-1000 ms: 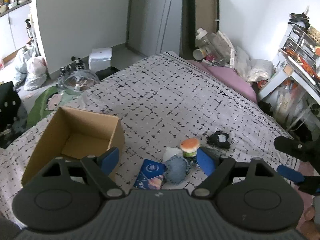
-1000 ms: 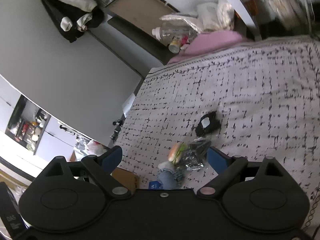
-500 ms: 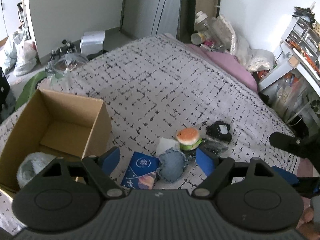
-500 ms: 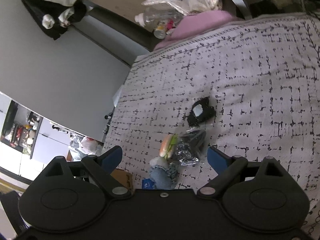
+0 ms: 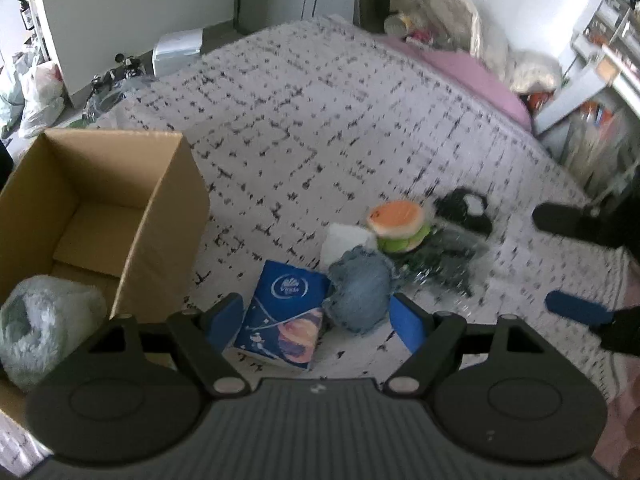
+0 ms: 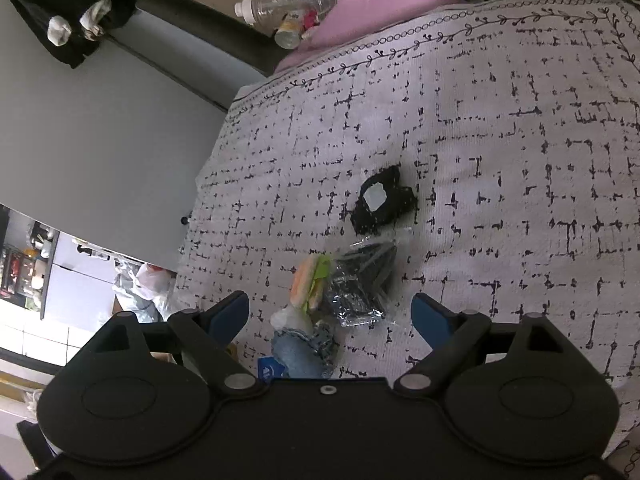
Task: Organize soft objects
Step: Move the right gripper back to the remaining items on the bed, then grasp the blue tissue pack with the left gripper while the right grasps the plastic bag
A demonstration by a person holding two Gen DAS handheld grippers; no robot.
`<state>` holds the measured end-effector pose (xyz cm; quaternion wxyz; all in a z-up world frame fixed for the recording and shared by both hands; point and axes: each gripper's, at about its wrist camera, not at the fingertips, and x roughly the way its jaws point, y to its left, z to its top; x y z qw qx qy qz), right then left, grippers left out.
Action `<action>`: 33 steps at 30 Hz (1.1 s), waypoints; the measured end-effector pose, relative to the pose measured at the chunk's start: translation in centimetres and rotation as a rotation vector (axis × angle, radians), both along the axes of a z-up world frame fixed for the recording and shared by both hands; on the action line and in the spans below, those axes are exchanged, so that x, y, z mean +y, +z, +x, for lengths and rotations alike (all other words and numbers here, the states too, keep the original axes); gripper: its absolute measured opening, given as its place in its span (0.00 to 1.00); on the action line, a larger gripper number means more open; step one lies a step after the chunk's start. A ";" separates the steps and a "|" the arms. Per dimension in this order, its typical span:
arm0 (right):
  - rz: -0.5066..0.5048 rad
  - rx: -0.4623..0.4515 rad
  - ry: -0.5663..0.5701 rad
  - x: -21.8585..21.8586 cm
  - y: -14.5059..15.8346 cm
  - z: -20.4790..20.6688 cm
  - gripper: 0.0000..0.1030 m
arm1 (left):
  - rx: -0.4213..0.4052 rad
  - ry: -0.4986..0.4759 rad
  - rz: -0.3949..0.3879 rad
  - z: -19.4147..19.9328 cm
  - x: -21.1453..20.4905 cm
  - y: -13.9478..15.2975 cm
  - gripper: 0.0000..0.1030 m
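Note:
A pile of soft things lies on the patterned bedspread [image 5: 320, 100]: a blue tissue pack [image 5: 284, 314], a blue denim bundle [image 5: 360, 290], a white wad [image 5: 344, 240], a burger plush [image 5: 398, 226], a clear bag of dark items [image 5: 448, 258] and a black cloth with a white tag [image 5: 464, 210]. An open cardboard box [image 5: 100, 204] at left holds a pale fluffy bundle [image 5: 44, 320]. My left gripper [image 5: 316, 320] is open above the tissue pack and denim. My right gripper [image 6: 330, 316] is open above the pile; the bag [image 6: 360, 280] and black cloth [image 6: 380, 202] lie ahead of it.
A pink pillow [image 5: 472, 72] and bottles [image 5: 404, 20] lie at the bed's far end. Shelves [image 5: 608, 52] stand at right. Bags [image 5: 36, 92] and a white bin [image 5: 178, 46] sit on the floor at left. A grey wall [image 6: 100, 120] stands beyond the bed's edge.
My left gripper has moved nearer to the pile and lower, bringing the box interior and its fluffy bundle into view. My right gripper has moved closer to the pile. Both stay open.

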<state>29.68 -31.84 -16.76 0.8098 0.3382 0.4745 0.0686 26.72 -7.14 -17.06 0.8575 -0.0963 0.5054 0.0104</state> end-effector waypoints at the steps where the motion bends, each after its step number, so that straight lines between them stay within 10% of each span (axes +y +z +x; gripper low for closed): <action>1: -0.002 0.001 0.001 0.0 0.0 0.1 0.86 | 0.010 0.002 -0.001 0.1 0.0 -0.3 0.78; 22: -0.055 0.062 0.011 1.6 -3.1 1.8 0.73 | 0.086 0.054 0.017 0.8 0.8 -4.8 0.73; 33: -0.163 0.022 0.029 2.9 -4.1 2.6 0.64 | 0.104 0.153 -0.068 0.4 2.6 -4.2 0.55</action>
